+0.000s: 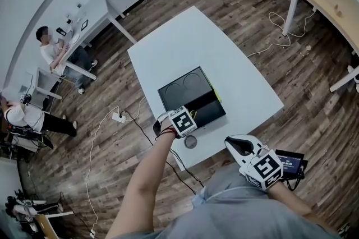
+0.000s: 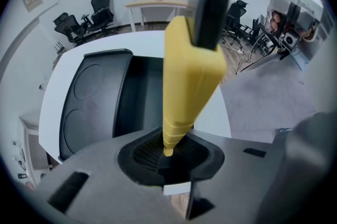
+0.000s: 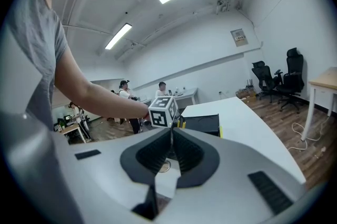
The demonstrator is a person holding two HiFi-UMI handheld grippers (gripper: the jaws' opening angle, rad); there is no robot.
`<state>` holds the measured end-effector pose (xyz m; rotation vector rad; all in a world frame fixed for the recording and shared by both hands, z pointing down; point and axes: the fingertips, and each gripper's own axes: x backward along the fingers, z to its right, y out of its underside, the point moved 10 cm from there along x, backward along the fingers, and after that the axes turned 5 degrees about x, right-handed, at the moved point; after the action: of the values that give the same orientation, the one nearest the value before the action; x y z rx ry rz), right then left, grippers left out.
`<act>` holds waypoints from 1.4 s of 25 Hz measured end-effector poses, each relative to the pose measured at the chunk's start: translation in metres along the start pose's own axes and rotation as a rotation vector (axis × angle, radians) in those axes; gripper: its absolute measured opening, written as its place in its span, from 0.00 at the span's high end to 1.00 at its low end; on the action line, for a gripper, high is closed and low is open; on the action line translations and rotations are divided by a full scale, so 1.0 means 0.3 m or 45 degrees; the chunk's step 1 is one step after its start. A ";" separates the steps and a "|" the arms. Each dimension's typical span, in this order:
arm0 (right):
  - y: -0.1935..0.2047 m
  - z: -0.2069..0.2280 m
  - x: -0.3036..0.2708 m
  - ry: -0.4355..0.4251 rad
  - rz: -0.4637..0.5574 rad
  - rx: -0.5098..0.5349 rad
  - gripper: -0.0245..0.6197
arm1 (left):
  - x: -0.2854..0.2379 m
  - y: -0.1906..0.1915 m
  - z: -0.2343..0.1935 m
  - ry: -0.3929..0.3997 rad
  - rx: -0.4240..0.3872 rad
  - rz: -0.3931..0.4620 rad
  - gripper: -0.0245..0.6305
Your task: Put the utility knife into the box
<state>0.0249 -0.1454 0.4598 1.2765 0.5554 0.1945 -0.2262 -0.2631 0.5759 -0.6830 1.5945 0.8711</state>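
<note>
Utility knife [image 2: 189, 75] clamped in left gripper [image 2: 168, 157], at box [image 2: 95, 91] near edge.

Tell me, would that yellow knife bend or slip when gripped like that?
The yellow-and-black plastic utility knife is probably stiff: it stands straight though the left gripper pinches only its narrow tip. That small tapered hold might let it pivot or slip.
</note>
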 end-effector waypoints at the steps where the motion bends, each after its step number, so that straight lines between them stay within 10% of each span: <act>1: 0.001 0.001 0.000 0.001 -0.002 -0.002 0.91 | -0.005 0.000 -0.005 0.004 0.001 -0.049 0.84; 10: 0.009 0.015 -0.005 0.012 -0.016 -0.012 0.91 | -0.071 -0.006 -0.035 0.078 0.020 -0.249 0.84; 35: 0.015 0.010 0.005 0.048 -0.038 -0.010 0.91 | -0.172 -0.016 -0.066 0.104 0.020 -0.218 0.84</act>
<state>0.0283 -0.1460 0.4640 1.2583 0.6046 0.1962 -0.2231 -0.2836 0.6273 -0.8397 1.5872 0.7121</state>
